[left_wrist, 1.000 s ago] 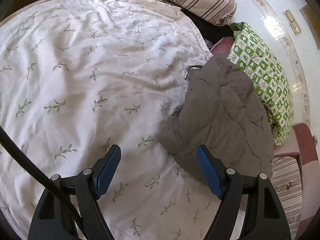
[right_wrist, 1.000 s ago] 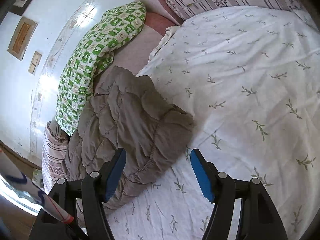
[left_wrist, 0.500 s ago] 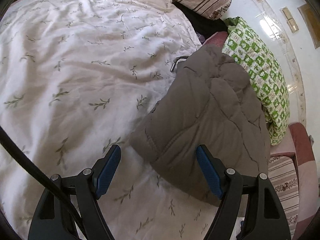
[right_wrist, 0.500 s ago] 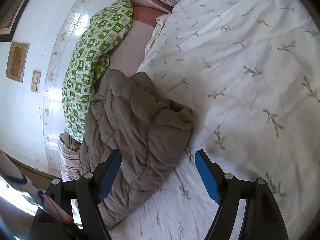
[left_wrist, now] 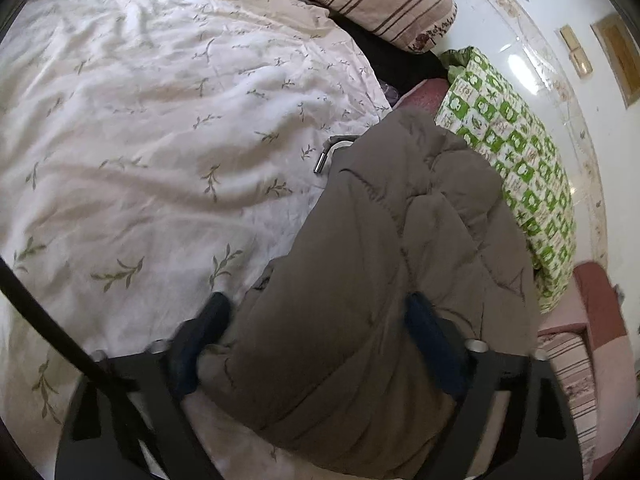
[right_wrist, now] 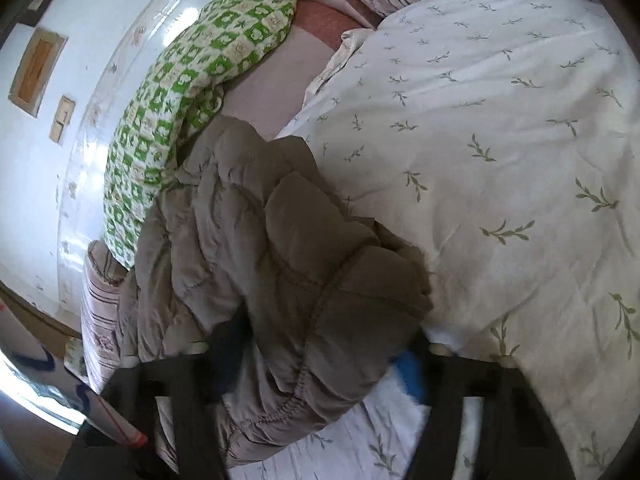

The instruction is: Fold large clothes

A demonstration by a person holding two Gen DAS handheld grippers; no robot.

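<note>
A grey-brown quilted puffer jacket [left_wrist: 400, 264] lies bunched in a thick heap near the edge of a bed. Its padded panels are stitched in a grid, creased and puffed up. An elastic-gathered hem [right_wrist: 296, 400] curls along its near edge. A metal hanger hook [left_wrist: 328, 152] pokes out from under its far end, resting on the bedding.

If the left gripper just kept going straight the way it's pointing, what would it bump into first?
The puffy grey-brown quilted jacket. The left gripper already straddles its near end, jaws apart on either side, so it would push into the padding almost at once. How much gap remains is unclear.
</note>
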